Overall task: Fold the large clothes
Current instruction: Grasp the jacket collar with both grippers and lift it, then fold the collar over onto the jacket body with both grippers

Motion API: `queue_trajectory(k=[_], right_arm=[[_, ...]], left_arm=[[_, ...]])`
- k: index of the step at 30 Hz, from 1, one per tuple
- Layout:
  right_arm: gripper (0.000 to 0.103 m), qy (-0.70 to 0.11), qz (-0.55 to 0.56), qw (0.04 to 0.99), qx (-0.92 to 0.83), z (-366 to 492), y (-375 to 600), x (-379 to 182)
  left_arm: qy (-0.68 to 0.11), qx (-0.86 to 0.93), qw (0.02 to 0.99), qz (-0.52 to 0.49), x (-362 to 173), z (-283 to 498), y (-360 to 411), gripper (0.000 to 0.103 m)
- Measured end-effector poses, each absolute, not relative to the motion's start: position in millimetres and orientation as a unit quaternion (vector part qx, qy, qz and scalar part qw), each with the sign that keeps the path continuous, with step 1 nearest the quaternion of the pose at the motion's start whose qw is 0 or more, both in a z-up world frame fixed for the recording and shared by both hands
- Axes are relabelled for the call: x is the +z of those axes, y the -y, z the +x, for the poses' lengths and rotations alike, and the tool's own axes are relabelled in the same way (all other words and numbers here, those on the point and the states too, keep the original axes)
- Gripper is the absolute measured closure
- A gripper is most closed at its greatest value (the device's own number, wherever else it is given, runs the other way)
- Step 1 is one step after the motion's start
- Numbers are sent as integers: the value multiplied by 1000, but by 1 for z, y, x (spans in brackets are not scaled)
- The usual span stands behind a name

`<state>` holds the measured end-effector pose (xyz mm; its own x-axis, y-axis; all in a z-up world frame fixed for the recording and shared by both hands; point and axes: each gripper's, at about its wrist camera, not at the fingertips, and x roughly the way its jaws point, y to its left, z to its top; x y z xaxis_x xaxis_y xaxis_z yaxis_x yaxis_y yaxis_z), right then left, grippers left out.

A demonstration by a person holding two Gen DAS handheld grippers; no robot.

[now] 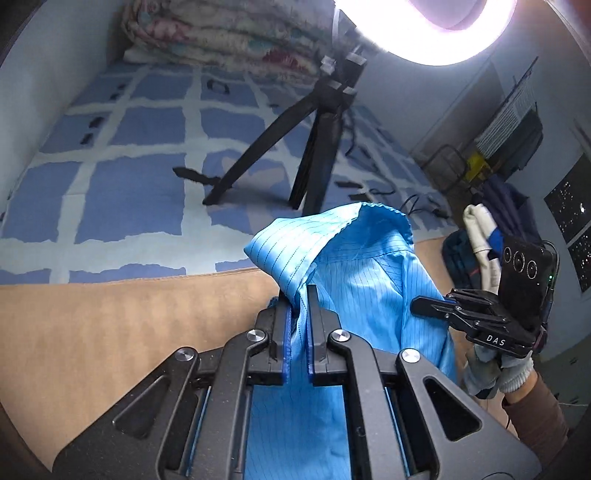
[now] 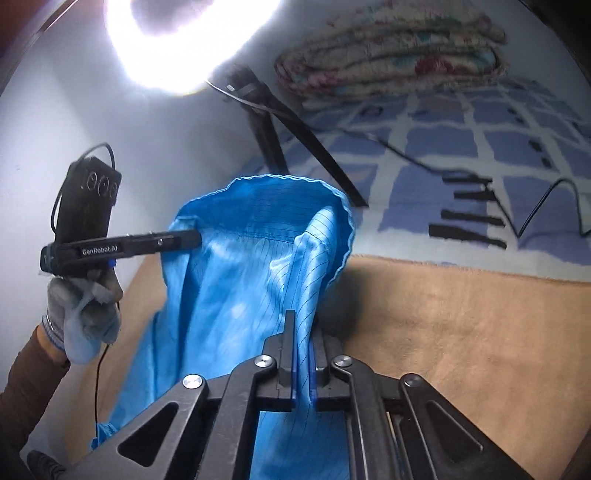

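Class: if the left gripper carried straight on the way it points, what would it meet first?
Probably the light blue pinstriped garment that the left gripper already pinches, bunched directly ahead; depth beyond is unclear.

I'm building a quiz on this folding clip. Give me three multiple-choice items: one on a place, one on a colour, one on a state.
1. Where does the tripod stand?
A. on the blue checked sheet
B. on the tan blanket
C. on the folded quilt

2. What colour is the garment?
A. white
B. bright blue
C. red

3. How is the garment held?
A. by neither gripper
B. by the right gripper only
C. by both, the left gripper too

Answers: 1 A, its legs rest on the checks. 2 B, blue with thin dark stripes. 3 C, cloth is pinched between each gripper's fingers.
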<state>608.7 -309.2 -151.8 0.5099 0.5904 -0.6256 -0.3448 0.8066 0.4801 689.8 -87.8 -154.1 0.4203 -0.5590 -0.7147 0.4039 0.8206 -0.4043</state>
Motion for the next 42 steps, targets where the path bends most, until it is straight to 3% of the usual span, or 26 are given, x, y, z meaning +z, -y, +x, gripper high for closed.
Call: queue_trajectory(k=[9,22,31,42], right_arm=[[102,-371,112,883,264,559,300,-104],[103,-343,92,895,271,431,279,-56],[103,-371,91,883,273,316,255,-75],[103,-409,57,877,245,215,230,-132]], left_arm=[[-413,-288,859,-92,-114,624,64,101],[-386,-300,865,-113,-62,451,31,101],[-411,-298,856,-101,-88,325,28,101],[-463,-280,835,-98,-149,231,16,101]])
